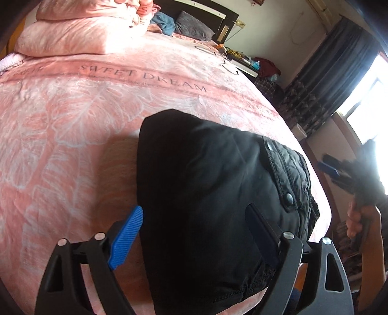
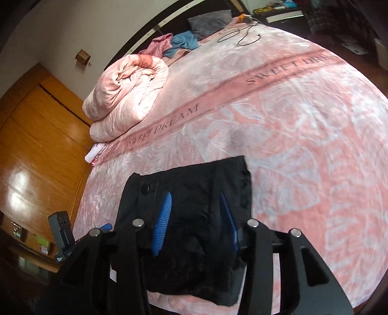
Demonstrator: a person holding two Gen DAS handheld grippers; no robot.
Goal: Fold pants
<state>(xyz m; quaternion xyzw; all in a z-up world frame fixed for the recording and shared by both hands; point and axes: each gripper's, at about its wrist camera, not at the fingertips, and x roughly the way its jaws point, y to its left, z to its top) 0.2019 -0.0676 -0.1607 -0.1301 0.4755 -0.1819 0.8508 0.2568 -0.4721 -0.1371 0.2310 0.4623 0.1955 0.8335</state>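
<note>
Black pants (image 1: 206, 184) lie folded into a thick bundle on the pink "SWEET DREAM" blanket (image 1: 72, 135), near the bed's front edge, with a snap-buttoned pocket flap (image 1: 283, 174) on their right side. My left gripper (image 1: 194, 225) stands wide open over the bundle's near left part. Its blue left pad (image 1: 126, 237) is beside the pants' left edge and its right finger is above the cloth. My right gripper (image 2: 196, 218) hovers over the pants (image 2: 194, 242) with its jaws partly open and nothing pinched. In the left wrist view the right gripper (image 1: 329, 169) shows at the far right, held by a hand (image 1: 356, 218).
A rolled pink duvet (image 2: 126, 89) lies at the bed's far side. By the headboard are a grey pillow (image 2: 208, 21), blue and pink clothes (image 2: 181, 41) and a black cable (image 2: 240, 34). Beyond the bed are a wooden wardrobe (image 2: 36, 135), a cluttered side table (image 1: 247, 63) and a curtained window (image 1: 339, 72).
</note>
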